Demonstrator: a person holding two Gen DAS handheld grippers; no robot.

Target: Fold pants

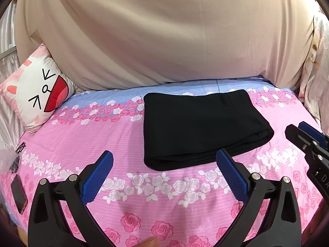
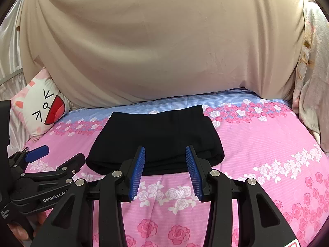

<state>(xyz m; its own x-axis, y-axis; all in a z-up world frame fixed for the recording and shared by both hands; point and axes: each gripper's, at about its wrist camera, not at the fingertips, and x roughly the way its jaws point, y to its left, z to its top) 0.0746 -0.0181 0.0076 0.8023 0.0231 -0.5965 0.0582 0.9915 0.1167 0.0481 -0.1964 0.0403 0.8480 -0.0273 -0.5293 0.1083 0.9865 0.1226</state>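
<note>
On the bed (image 1: pixel 185 205), the pants (image 1: pixel 197 127) lie folded at twelve o'clock; left claw (image 1: pixel 164 175) and right claw (image 2: pixel 165 170) spread, empty; task seemingly finished.

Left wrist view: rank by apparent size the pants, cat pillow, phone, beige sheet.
1. beige sheet, fills the upper half
2. pants, folded black stack
3. cat pillow, partly hidden behind the sheet
4. phone, at the distorted left edge, so its apparent size is unsure
</note>
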